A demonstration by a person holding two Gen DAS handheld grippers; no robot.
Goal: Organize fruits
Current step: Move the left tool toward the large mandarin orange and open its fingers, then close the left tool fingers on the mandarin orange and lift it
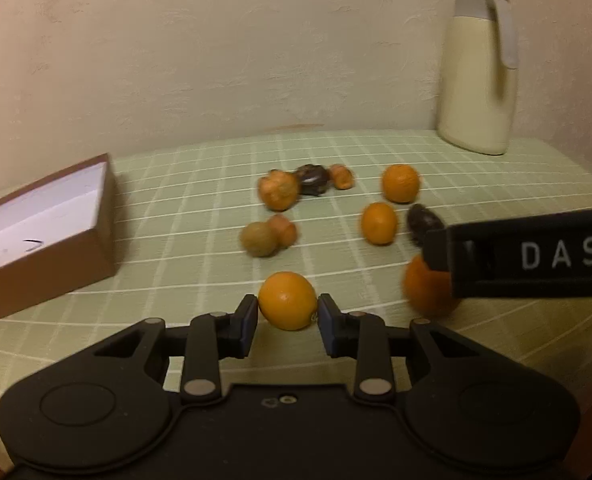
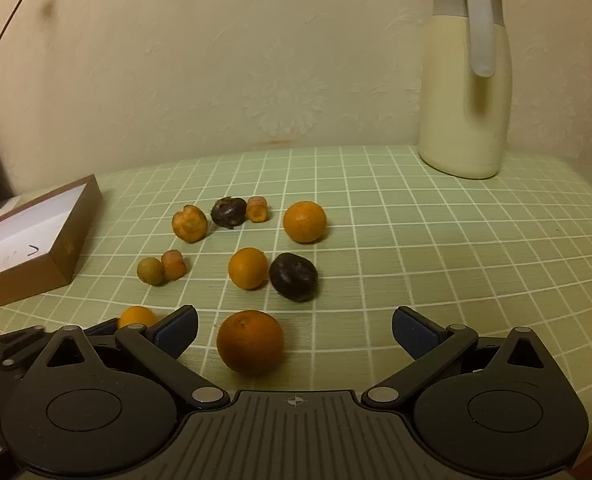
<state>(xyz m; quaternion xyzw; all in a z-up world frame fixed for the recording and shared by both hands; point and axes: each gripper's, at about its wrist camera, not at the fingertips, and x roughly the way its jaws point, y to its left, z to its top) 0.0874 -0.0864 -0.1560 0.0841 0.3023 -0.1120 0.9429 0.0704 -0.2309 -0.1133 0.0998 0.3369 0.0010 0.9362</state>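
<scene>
A cream textured wall rises behind the green checked tablecloth, dimly lit.

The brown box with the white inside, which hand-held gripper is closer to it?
Left. The left hand-held gripper, closed around an orange, sits just right of the brown box. The right hand-held gripper is farther right, open around another orange.

The left gripper is matte black plastic with blue finger pads, silver pivot rivets and round side housings. The right gripper matches, adding a ribbed grey centre plate; its side reads "DAS".
</scene>
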